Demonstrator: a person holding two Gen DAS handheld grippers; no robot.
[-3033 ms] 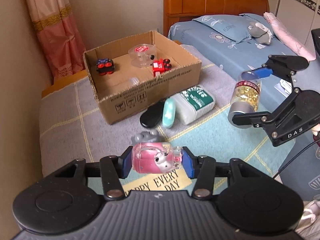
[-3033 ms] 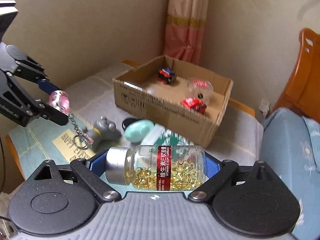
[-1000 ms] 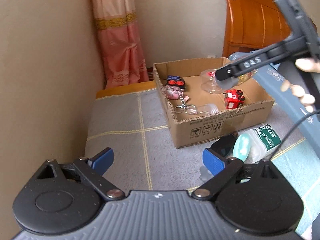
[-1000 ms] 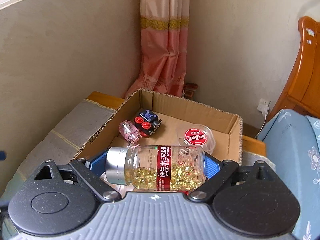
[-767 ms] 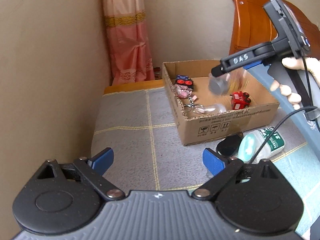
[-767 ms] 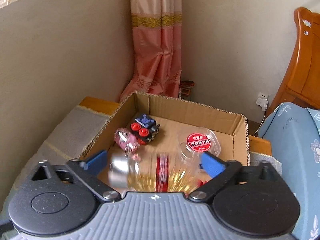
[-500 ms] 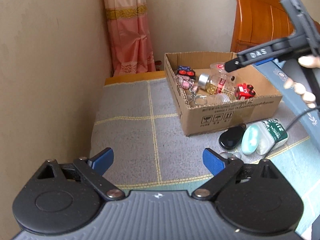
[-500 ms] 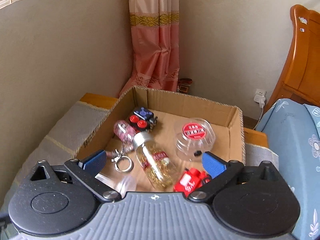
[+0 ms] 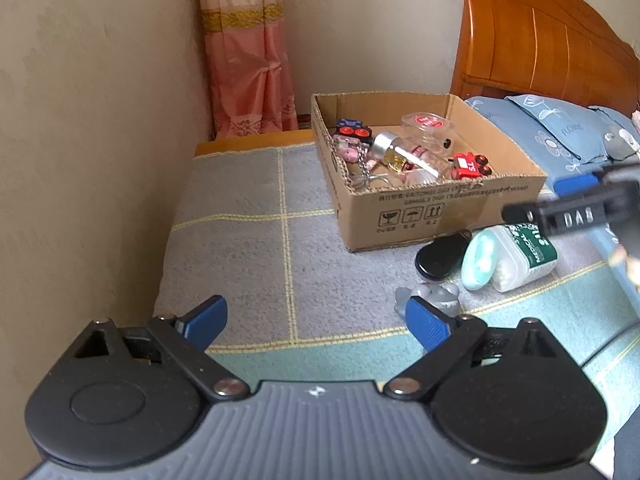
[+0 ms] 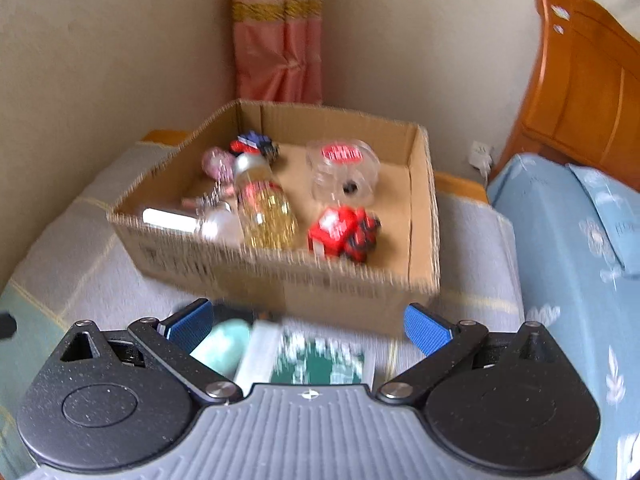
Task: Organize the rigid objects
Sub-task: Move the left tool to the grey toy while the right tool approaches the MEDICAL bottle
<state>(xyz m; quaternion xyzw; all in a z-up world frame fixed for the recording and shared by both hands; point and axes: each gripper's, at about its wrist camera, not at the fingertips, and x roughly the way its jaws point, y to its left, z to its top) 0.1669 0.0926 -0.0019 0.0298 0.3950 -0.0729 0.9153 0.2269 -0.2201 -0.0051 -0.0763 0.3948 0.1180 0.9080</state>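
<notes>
Capsule bottle (image 9: pixel 404 156) lies inside the cardboard box (image 9: pixel 440 208); left gripper (image 9: pixel 316 320) and right gripper (image 10: pixel 306 322) both spread wide, holding nothing.

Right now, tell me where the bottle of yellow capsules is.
In both wrist views the capsule bottle lies on its side inside the cardboard box, between the pink keychain and the red toy car.

"DAS" on the right hand-held gripper (image 9: pixel 576 216); "MEDICAL" on green-labelled box (image 9: pixel 532 246)
</notes>
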